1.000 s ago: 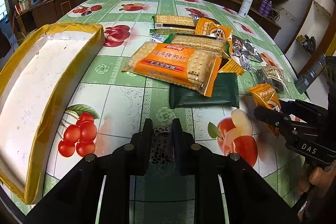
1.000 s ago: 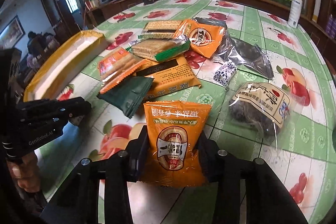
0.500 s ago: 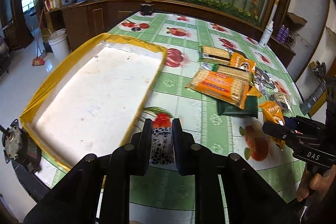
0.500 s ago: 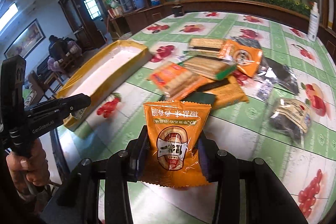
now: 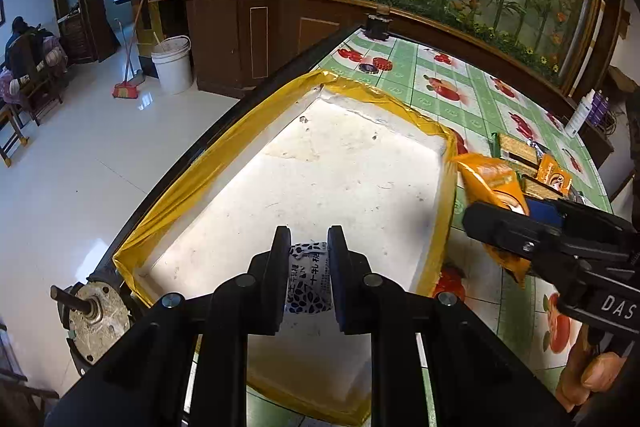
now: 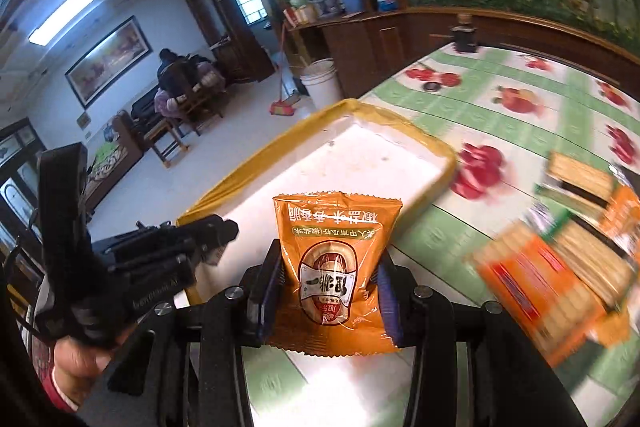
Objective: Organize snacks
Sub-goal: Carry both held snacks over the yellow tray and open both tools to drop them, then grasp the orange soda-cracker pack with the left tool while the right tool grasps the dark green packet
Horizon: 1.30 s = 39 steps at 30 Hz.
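Both hands have swung away from the snack pile (image 6: 568, 251) and over to the tray (image 5: 436, 227). The left gripper (image 5: 308, 259), fingers narrow, pinches a small white packet (image 5: 309, 279) above the tray floor. The right gripper (image 6: 330, 279) clamps the orange pouch (image 6: 334, 267) near the tray's right rim. Two snacks look about ready to drop; the rest wait on the table (image 6: 520, 75).

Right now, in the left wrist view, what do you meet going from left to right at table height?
Motor → yellow-rimmed tray → small patterned packet held by the left gripper → orange snack packet → right gripper.
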Each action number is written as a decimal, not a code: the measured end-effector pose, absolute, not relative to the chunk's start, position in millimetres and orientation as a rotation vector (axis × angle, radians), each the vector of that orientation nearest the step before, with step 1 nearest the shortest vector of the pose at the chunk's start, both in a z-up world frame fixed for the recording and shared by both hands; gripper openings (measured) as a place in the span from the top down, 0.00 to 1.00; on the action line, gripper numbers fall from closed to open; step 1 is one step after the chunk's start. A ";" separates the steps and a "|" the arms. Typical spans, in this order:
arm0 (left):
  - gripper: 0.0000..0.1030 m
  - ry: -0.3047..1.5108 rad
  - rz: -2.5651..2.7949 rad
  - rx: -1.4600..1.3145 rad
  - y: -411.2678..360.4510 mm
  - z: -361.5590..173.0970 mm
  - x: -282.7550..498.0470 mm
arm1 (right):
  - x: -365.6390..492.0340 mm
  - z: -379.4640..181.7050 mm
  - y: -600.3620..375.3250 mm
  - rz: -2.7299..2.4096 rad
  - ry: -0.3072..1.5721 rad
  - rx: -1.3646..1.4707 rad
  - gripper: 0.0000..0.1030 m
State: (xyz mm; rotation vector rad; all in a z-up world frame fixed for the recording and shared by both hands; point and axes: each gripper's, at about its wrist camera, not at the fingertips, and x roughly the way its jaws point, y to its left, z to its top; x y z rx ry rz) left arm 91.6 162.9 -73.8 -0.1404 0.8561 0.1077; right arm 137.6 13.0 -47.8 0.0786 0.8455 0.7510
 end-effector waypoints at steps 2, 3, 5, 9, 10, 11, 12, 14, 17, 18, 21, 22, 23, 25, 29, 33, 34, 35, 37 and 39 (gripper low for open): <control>0.84 0.873 0.116 -0.152 169.4 -80.7 96.1 | 151.6 -55.1 39.1 0.771 0.870 0.052 0.59; 0.84 0.885 0.120 -0.161 172.0 -85.8 98.9 | 156.6 -59.0 48.3 0.776 0.879 0.039 0.59; 0.84 0.898 0.124 -0.176 176.9 -91.6 100.9 | 165.4 -68.9 67.1 0.786 0.904 0.019 0.59; 0.84 0.924 0.130 -0.177 182.2 -99.6 101.9 | 178.0 -88.3 86.2 0.790 0.952 0.002 0.58; 0.83 0.926 0.136 -0.179 183.4 -100.0 101.1 | 180.4 -91.5 89.2 0.790 0.960 0.000 0.57; 0.79 0.925 0.145 -0.182 185.1 -100.2 101.2 | 182.0 -94.1 91.2 0.792 0.968 -0.001 0.56; 0.73 0.925 0.151 -0.184 186.3 -100.1 100.6 | 182.9 -95.6 90.7 0.791 0.972 0.001 0.56; 0.41 0.910 0.166 -0.183 189.0 -98.3 97.8 | 185.3 -97.2 89.5 0.788 0.978 0.006 0.55; 0.34 0.890 0.187 -0.173 189.2 -94.5 93.4 | 187.4 -95.0 81.2 0.775 0.972 0.029 0.53; 0.34 0.885 0.190 -0.172 188.8 -93.1 91.6 | 188.4 -94.4 78.0 0.775 0.971 0.041 0.53; 0.34 0.881 0.207 -0.180 190.5 -89.6 87.6 | 189.6 -90.4 69.6 0.774 0.973 0.072 0.52; 0.34 0.879 0.205 -0.185 190.8 -88.6 86.9 | 189.7 -89.2 67.3 0.779 0.973 0.083 0.52; 0.34 0.877 0.208 -0.189 190.5 -87.2 86.3 | 188.8 -87.2 64.8 0.779 0.968 0.089 0.52; 0.32 0.881 0.214 -0.192 190.0 -85.3 84.0 | 185.0 -81.9 57.8 0.776 0.955 0.102 0.52; 0.32 0.875 0.193 -0.193 181.0 -80.9 80.2 | 168.6 -69.9 29.8 0.745 0.919 0.151 0.37; 0.31 0.864 0.148 -0.170 160.2 -73.9 76.8 | 147.3 -68.4 -10.7 0.684 0.884 0.183 0.37; 0.28 0.862 0.134 -0.164 154.0 -72.3 76.1 | 142.0 -68.6 -21.1 0.673 0.881 0.194 0.37; 0.24 0.858 0.121 -0.161 148.8 -70.8 74.9 | 136.5 -69.4 -32.7 0.656 0.875 0.200 0.37; 0.21 0.858 0.084 -0.147 133.9 -68.8 73.6 | 125.3 -71.1 -55.5 0.606 0.862 0.207 0.37; 0.21 0.866 0.055 -0.123 117.9 -67.7 73.2 | 113.5 -73.8 -80.7 0.570 0.850 0.224 0.37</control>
